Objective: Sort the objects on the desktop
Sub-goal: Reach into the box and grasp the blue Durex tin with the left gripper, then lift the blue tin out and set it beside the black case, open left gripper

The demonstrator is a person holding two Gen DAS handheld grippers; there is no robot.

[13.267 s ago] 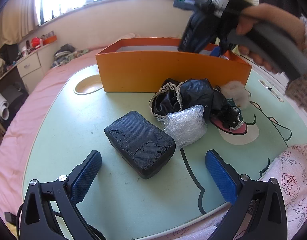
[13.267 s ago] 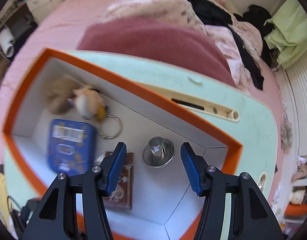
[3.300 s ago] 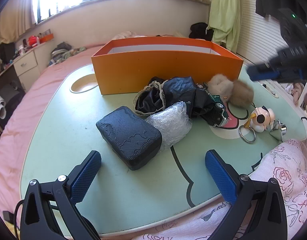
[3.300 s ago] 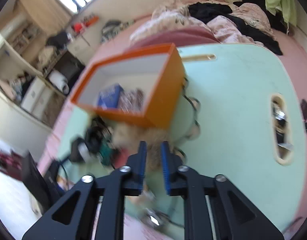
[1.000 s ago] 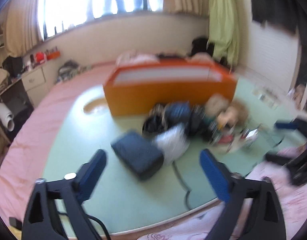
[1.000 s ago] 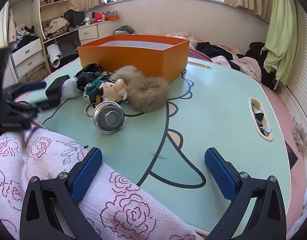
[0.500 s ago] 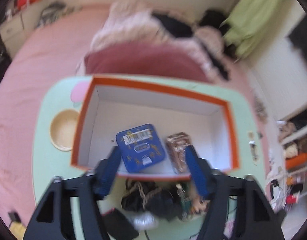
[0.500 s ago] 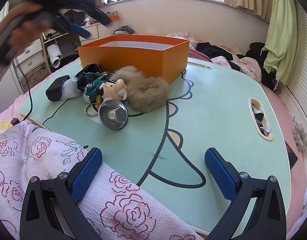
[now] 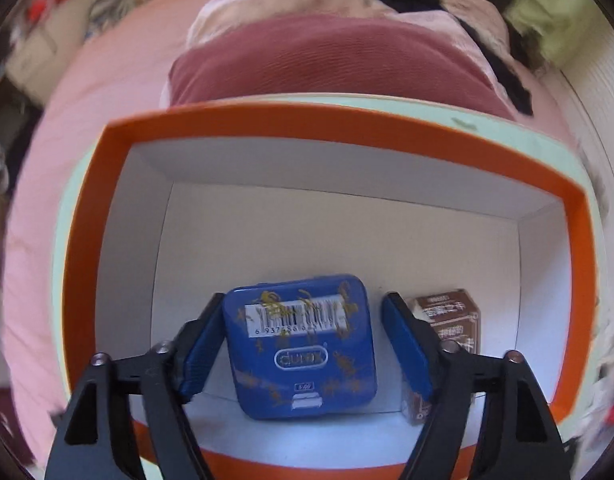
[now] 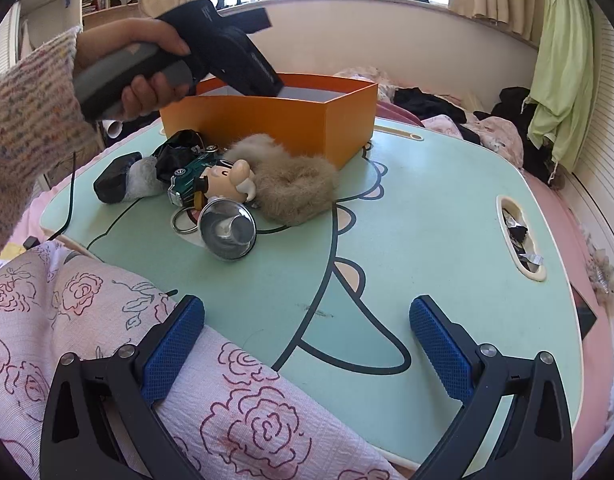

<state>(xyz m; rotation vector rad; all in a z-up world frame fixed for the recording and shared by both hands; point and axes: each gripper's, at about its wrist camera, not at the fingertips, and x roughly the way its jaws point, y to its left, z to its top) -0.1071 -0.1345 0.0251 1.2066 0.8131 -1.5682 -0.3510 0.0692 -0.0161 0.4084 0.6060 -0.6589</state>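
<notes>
Since one second earlier, left gripper (image 9: 303, 348) had swung from table to over orange box (image 9: 291, 124); its opening jaws straddled blue tin (image 9: 301, 346), not yet pinching. Next: descend, close squarely.

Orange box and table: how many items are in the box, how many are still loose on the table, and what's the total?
In the box: 2, the blue tin and the brown carton.
On the table: 7, the black case, bubble wrap, black cloth, toy car, figure keychain, fur scrunchie, metal funnel.
Total: 9.
</notes>
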